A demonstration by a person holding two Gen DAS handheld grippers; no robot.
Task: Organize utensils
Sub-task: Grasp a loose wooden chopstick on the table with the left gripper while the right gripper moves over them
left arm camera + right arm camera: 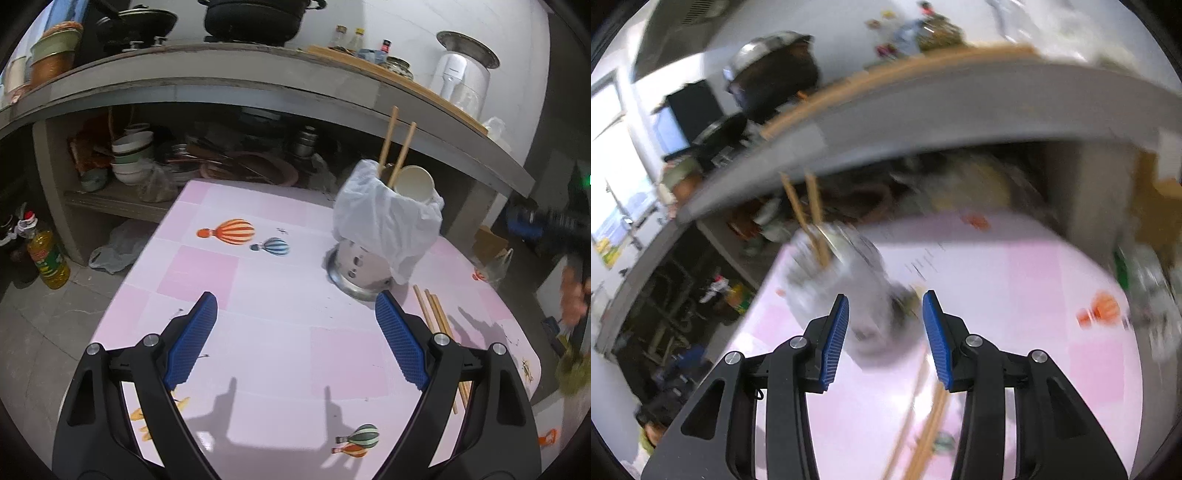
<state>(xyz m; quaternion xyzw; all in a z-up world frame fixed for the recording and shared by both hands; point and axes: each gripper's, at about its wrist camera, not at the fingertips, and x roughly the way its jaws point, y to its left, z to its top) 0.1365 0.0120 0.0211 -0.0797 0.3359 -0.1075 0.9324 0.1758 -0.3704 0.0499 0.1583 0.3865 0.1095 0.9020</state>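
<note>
Chopsticks [400, 147] are seen standing in a bag-draped metal holder [364, 269] at the table's [258, 295] far right; more chopsticks [434, 314] lie near it. The left gripper [295, 339] is held wide and empty. The right gripper [885, 339], blurred, seems partly parted, nothing gripped.

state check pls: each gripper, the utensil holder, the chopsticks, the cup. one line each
left gripper: open, nothing between the jaws, over the table
right gripper: open, holding nothing
utensil holder: upright on the pink table, white plastic bag draped over it
two chopsticks in holder: standing, leaning
loose chopsticks: lying flat on the table beside the holder
white cup: tilted in the holder's top
</note>
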